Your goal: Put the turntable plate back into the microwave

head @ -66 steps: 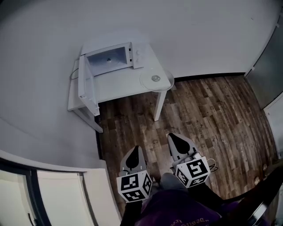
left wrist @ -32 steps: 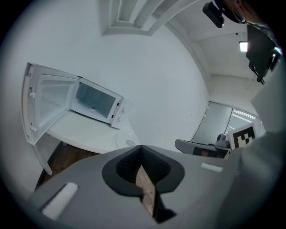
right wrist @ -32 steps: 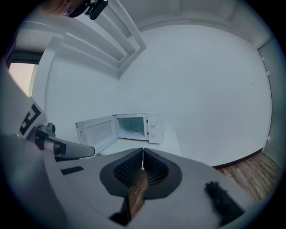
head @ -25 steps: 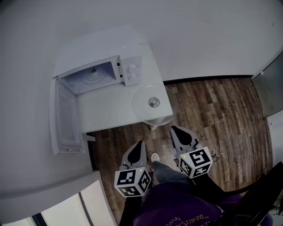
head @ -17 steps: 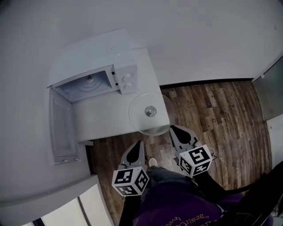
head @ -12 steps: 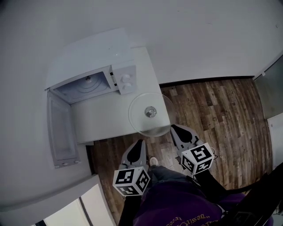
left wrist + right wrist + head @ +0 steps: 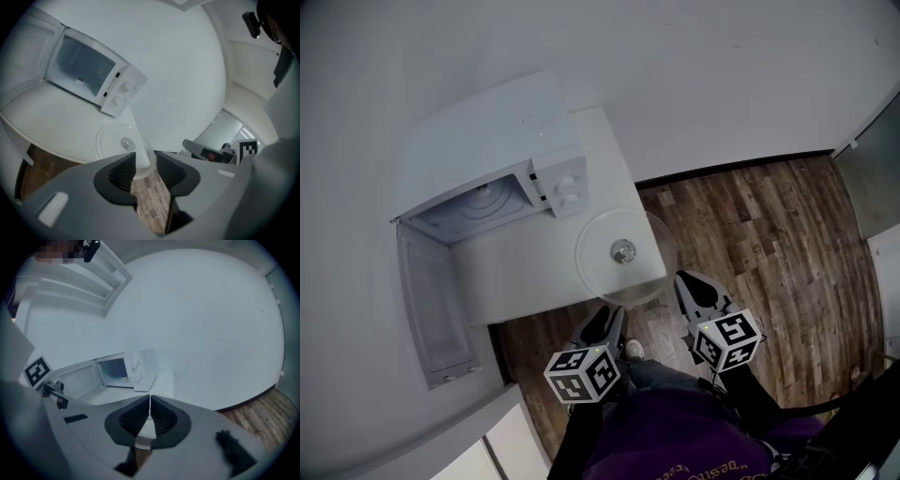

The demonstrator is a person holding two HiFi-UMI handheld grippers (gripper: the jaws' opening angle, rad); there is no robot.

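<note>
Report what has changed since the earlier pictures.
The person has walked up to the table, and both grippers have come forward to the near rim of the glass turntable plate. The left gripper has just been opening its jaws; the rim shows between them, unclamped. The right gripper stays shut, empty. The plate remains on the table corner, and the door of the microwave stays open.

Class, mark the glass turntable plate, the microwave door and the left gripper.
glass turntable plate (image 7: 614,270), head view, clear glass beside its centre hub.
microwave door (image 7: 434,305), head view, inner window panel.
left gripper (image 7: 609,319), head view, between its fingertips.
</note>
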